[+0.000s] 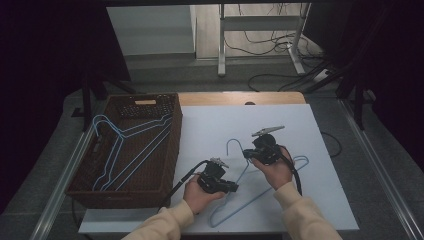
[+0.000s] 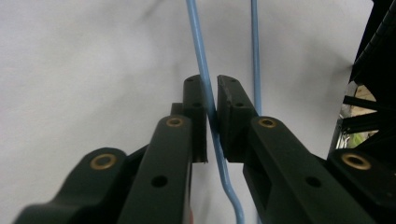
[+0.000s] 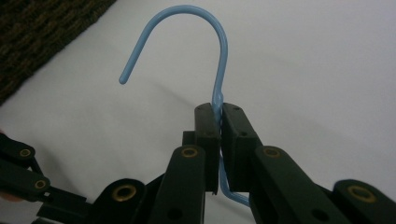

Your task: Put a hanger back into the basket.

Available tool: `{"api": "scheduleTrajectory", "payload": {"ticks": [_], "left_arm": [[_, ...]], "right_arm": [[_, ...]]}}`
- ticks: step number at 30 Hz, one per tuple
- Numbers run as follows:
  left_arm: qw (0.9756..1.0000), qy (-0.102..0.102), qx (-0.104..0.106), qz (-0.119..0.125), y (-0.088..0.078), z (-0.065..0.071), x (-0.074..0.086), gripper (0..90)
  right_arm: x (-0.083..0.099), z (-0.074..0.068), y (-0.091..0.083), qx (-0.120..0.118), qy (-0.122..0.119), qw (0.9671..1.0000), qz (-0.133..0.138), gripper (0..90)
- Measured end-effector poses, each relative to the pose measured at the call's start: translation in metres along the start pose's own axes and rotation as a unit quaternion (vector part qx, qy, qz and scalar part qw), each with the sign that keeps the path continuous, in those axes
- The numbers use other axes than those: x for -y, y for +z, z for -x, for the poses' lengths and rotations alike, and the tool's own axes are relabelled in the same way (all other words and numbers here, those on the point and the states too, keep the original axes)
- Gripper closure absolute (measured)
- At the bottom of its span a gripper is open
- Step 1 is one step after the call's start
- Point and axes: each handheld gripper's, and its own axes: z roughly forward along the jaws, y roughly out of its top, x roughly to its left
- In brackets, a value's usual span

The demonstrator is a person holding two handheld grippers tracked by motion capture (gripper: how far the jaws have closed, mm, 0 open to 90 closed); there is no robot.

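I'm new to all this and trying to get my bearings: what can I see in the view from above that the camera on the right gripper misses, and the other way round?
From above: the brown wicker basket as a whole with blue hangers lying in it, the person's two hands, the left gripper shut on a lower wire of the blue hanger on the table, and the floor beyond.

From the right gripper: a close look at how its black jaws pinch the hanger's neck just below the hook.

Both: the right gripper, that hanger, the white table top and some of the basket.

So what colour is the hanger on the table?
Light blue; the hanger shows best in the right gripper view.
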Motion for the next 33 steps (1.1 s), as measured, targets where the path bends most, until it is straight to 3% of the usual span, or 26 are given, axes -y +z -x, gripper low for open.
{"api": "scheduleTrajectory", "payload": {"ticks": [5,7,10,13,17,24,33], "left_arm": [[0.9994,-0.027,0.020,0.009,-0.006,-0.008,0.001,85.9],[0.9993,-0.027,0.019,0.016,-0.009,-0.009,0.001,86.2],[0.9990,-0.029,0.019,0.029,-0.013,-0.009,0.001,86.2],[0.9983,-0.034,0.023,0.041,-0.017,-0.009,0.001,86.3],[0.9973,-0.040,0.032,0.052,-0.022,-0.008,0.002,86.3],[0.9951,-0.044,0.053,0.071,-0.035,-0.004,0.001,86.4],[0.9913,-0.043,0.076,0.098,-0.055,0.005,-0.002,86.4]], "right_arm": [[-0.001,0.003,-0.006,-0.015,0.002,0.9998,0.012,83.8],[-0.001,0.005,-0.009,-0.029,0.003,0.9993,0.022,79.3],[0.000,0.007,-0.017,-0.052,0.002,0.9980,0.036,67.5],[0.002,0.008,-0.030,-0.057,0.000,0.9965,0.061,53.0],[0.009,0.013,-0.048,-0.058,-0.006,0.9940,0.092,43.1],[0.033,0.026,-0.073,-0.058,0.003,0.9894,0.133,39.1],[0.062,0.039,-0.095,-0.048,0.016,0.9868,0.154,37.4]]}}
